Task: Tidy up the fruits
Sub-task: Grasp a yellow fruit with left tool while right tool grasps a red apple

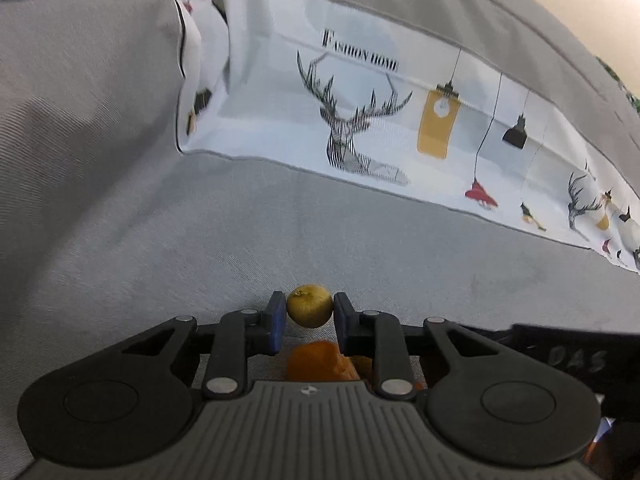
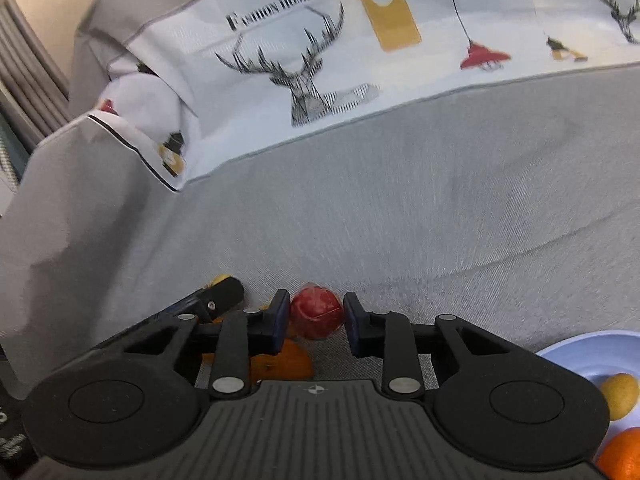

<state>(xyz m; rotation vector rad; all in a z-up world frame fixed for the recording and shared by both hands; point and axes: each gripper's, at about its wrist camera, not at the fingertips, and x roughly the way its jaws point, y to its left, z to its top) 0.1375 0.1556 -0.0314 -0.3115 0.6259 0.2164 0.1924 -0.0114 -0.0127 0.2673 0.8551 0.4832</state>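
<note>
your left gripper (image 1: pixel 309 312) is clamped on the yellow-green fruit (image 1: pixel 309 306), your right gripper (image 2: pixel 316 318) on the red fruit (image 2: pixel 317 312); keep both squeezes steady; carry them to the blue bowl (image 2: pixel 576 350) one by one.

Olive-yellow fruit (image 1: pixel 309 306), red fruit (image 2: pixel 317 312), oranges (image 1: pixel 318 361), pale blue plate (image 2: pixel 576 356) seen; grey sofa (image 1: pixel 200 240); white cushion (image 1: pixel 360 120) printed with black deer, lamps.

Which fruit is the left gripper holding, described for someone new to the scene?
On the grey sofa seat below the deer-print cushion, find the left gripper. Between its blue pads sits a small yellow-green round fruit, duller and smaller than the orange fruit beneath it.
</note>
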